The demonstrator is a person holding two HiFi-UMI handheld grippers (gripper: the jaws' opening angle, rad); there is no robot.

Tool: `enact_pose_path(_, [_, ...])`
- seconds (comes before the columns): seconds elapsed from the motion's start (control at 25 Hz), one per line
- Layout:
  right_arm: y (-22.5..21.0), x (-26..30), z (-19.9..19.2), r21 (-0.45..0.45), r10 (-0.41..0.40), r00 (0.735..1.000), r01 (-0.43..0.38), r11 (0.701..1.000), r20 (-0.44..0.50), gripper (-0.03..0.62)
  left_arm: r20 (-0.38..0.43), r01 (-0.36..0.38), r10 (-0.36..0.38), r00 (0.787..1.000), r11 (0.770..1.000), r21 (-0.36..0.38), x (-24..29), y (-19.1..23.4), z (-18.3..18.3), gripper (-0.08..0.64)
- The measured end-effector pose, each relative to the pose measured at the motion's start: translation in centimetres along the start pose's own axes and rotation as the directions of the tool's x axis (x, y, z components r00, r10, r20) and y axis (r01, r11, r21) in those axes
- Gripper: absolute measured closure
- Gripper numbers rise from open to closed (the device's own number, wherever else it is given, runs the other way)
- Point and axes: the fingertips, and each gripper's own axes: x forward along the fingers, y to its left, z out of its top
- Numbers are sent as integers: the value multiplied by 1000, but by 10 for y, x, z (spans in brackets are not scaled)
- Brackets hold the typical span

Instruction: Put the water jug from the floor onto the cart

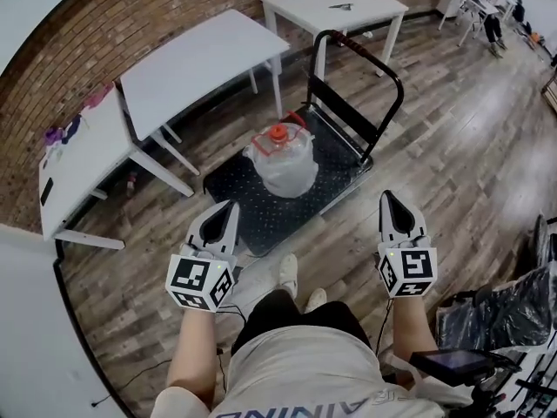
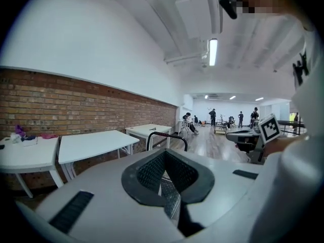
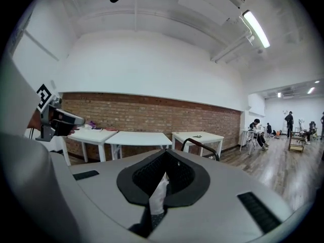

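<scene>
Left gripper and right gripper both have their jaws closed. Each is a white shell with black ribbed pads, and they sit at 7 and 5 o'clock of the cart. The jug is round and clear with a red cap, wrapped in crinkled clear plastic. It stands upright mid-deck on the cart's black pebbled mat. A black tube handle rises at the deck's 1 o'clock end. Wood-plank floor surrounds the cart.

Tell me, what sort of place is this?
Probably a big open workshop or lab space, not a home: a long brick wall, plain white tables, and a flat cart carrying a water jug on the wooden floor. More people are farther back.
</scene>
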Motion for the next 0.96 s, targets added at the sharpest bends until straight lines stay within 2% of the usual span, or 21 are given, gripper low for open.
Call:
enact_pose_path(0.16, [7,-22,-4,9,-24,1000,24,1000,-6,588,14,14,-14,1000,1000,25,-21,-5,6,558])
enact_pose_path(0.4, [28,-35,14,-40,-2,1000,2,999,9,588,60,19,-21,998,999,32,-38,-2,19,558])
enact_pose_path(0.52, [46,-30,23,-69,6,1000,-5,998,12,589,77,3,-6,997,999,49,-52,15,25,558])
enact_pose_path(0.68, [77,-17,35,-93,25,1000,-24,995,5,589,96,-31,29,995,999,16,-71,48,26,558])
enact_pose_path(0.96, [96,-7,45,-99,21,1000,-20,995,7,589,109,-29,27,994,999,16,-84,62,27,558])
